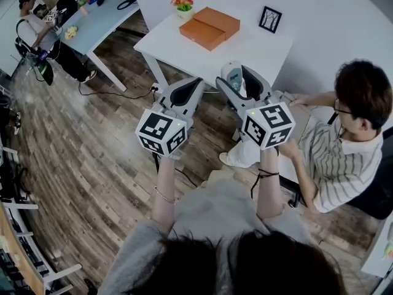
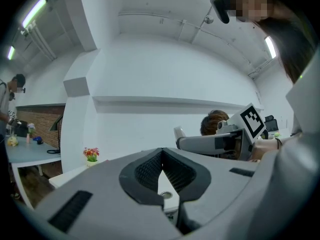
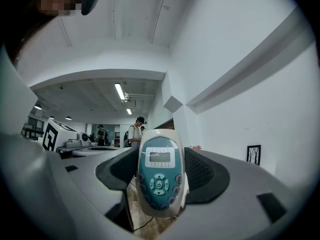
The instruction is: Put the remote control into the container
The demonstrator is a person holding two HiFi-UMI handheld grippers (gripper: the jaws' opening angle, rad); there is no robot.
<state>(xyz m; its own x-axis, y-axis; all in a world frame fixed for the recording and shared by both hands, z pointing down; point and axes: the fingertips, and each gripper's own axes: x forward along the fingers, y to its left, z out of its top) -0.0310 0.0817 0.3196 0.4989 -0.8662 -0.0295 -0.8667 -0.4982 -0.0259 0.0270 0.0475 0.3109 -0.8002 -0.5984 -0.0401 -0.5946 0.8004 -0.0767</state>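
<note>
My right gripper [image 1: 236, 74] is shut on the remote control [image 1: 234, 77], a white handset with a teal face, a small screen and round buttons. In the right gripper view the remote [image 3: 160, 171] stands upright between the dark pads [image 3: 205, 171], face toward the camera. My left gripper [image 1: 198, 82] is held beside it, shut, with nothing in it; its pads [image 2: 145, 171] meet at the tip. Both grippers are raised above the wood floor, short of the white table [image 1: 258, 51]. The orange container [image 1: 209, 27] lies on that table, beyond the grippers.
A pot of flowers [image 1: 183, 3] and a small framed picture [image 1: 269, 18] also stand on the white table. A person in a striped shirt [image 1: 347, 146] sits close on the right. Another table [image 1: 101, 17] with a person [image 1: 34, 23] is at the far left.
</note>
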